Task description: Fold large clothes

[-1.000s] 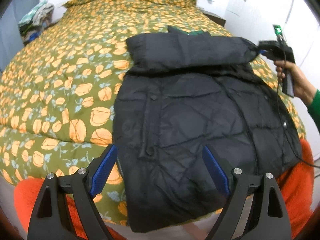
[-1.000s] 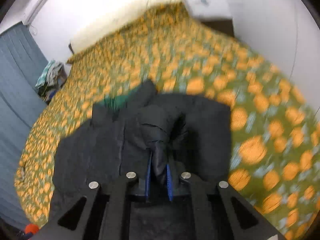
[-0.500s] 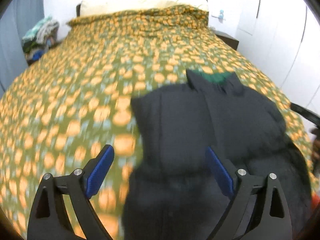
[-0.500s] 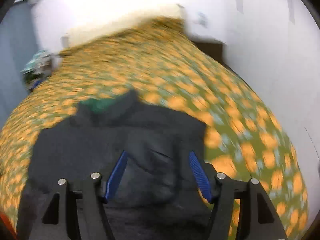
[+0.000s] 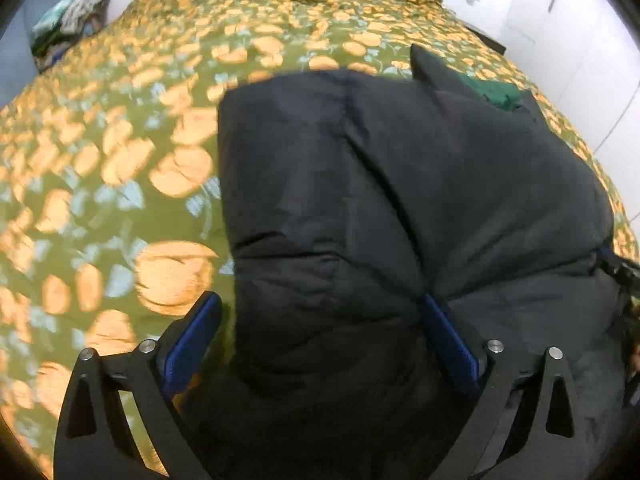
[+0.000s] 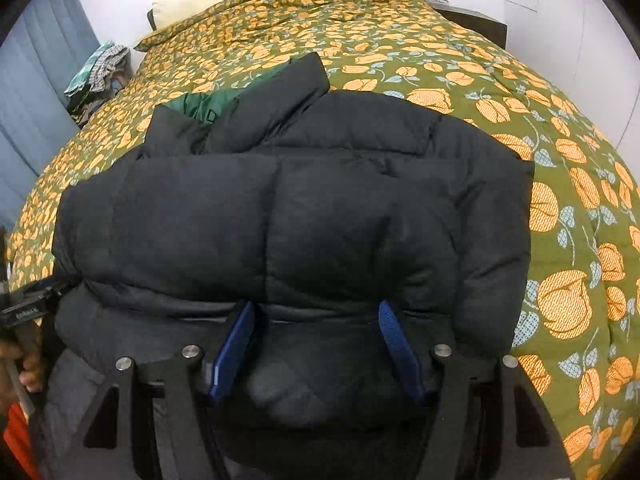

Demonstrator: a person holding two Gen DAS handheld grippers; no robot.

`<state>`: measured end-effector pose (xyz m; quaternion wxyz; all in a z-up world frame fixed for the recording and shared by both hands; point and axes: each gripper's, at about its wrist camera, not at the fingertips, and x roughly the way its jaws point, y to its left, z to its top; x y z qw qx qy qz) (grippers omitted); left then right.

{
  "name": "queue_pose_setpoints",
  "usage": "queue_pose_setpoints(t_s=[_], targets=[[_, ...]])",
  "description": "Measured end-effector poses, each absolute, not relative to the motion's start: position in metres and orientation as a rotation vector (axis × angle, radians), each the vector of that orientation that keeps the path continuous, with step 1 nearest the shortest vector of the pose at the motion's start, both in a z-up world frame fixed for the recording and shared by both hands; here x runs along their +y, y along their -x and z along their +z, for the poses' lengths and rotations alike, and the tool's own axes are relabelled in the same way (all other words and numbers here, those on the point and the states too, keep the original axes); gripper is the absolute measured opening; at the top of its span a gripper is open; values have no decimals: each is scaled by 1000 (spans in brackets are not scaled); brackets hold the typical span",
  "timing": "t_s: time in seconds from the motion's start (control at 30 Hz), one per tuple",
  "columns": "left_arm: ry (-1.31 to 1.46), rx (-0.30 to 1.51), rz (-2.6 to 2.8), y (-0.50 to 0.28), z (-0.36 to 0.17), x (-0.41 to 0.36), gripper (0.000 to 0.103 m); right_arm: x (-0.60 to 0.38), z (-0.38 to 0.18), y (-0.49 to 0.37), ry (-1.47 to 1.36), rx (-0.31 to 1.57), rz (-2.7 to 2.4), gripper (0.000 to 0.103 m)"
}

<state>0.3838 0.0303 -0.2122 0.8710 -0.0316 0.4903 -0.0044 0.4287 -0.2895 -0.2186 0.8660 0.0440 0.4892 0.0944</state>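
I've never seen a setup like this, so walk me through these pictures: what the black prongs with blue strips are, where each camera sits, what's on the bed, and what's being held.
There is no robot. A person holds a hand tool in each hand, and each tool has a gripper with two black fingers lined with blue pads. A wide-angle camera on each tool looks forward along its fingers, so each picture shows its own gripper at the bottom.

One picture comes from the left gripper, whose jaws are opening, astride the near left edge of a black puffer jacket. The other comes from the right gripper, jaws apart over the jacket's lower part.

The jacket lies on a bed with an orange-flowered bedspread, sleeves folded across its front. Neither gripper holds anything.
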Motion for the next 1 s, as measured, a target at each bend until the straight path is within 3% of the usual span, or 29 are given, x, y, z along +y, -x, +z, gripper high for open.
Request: queue_pose_setpoints(t_s=[0.23,0.57,1.0], targets=[[80,862,-63,-380,-149,14,98,-289,-223,-428,-110,1013,199,66],[68,934,15,-440,-220,10,103,-289,-225,-423,-123,997,209,66],[79,958,9,-448,-228,8,103,-289,-232,-420,-115,966,211,66]])
